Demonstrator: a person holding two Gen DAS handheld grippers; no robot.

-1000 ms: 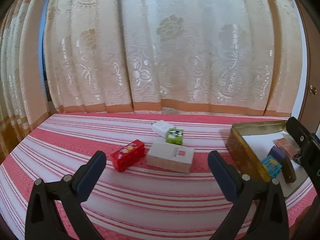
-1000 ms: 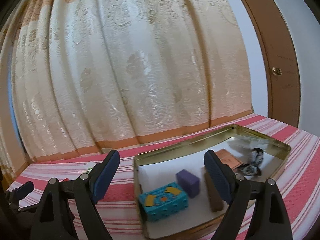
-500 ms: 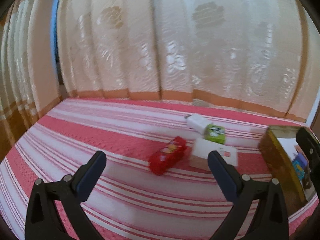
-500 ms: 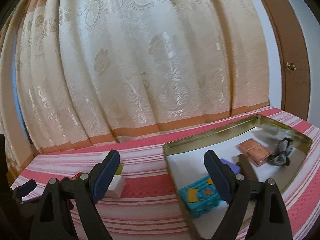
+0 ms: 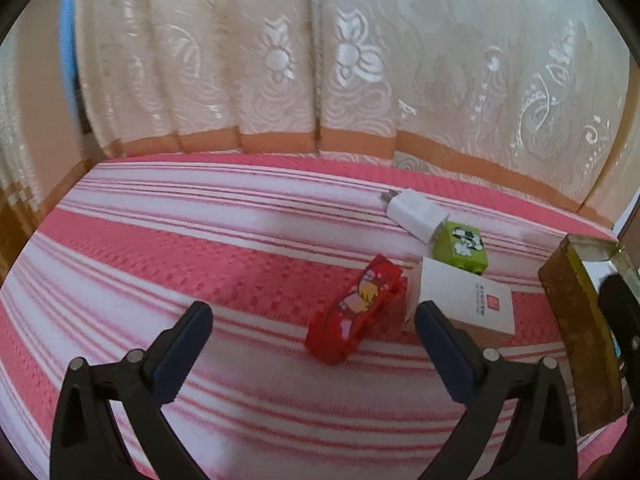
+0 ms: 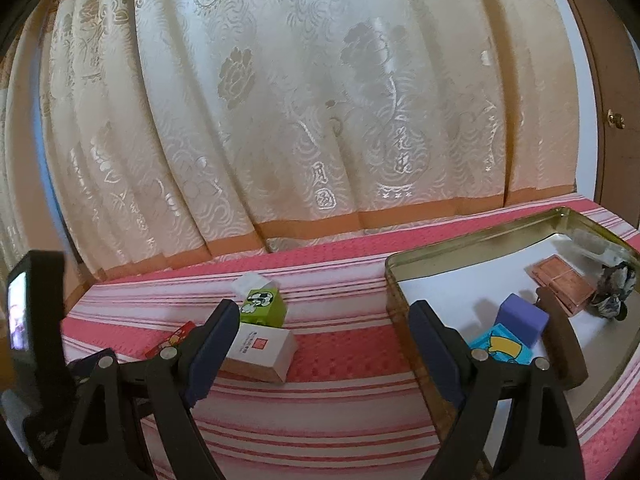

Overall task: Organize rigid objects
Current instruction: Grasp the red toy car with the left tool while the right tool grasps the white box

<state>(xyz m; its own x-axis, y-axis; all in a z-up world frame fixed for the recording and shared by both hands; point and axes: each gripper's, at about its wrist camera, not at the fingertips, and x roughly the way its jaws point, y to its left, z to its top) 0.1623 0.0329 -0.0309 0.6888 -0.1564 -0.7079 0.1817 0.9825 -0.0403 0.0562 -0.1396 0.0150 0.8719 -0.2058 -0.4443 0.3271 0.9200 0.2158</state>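
Observation:
On the pink striped cloth lie a red block [image 5: 354,309], a white box with a red square [image 5: 466,296], a green block [image 5: 464,247] and a white charger [image 5: 416,213]. My left gripper [image 5: 314,322] hangs open above the cloth, the red block just beyond its fingertips and nothing between them. My right gripper [image 6: 320,318] is open and empty, between the white box [image 6: 262,350] and the gold tin [image 6: 472,240]. The tin holds a blue block [image 6: 502,346], a purple cube [image 6: 522,318], a brown bar [image 6: 562,334], a copper case [image 6: 562,280] and a dark clip [image 6: 614,288]. The green block [image 6: 264,306] sits behind the white box.
A cream patterned curtain [image 5: 320,60] hangs along the far edge of the cloth-covered surface. A wooden door with a knob [image 6: 616,118] stands at the right. The other gripper's body [image 6: 34,320] shows at the left edge of the right wrist view. The tin's side [image 5: 576,320] borders the left wrist view's right.
Both views have swung left: the tin slid toward the right edge in each. The left gripper came closer to the red block and white box. Both grippers stayed open.

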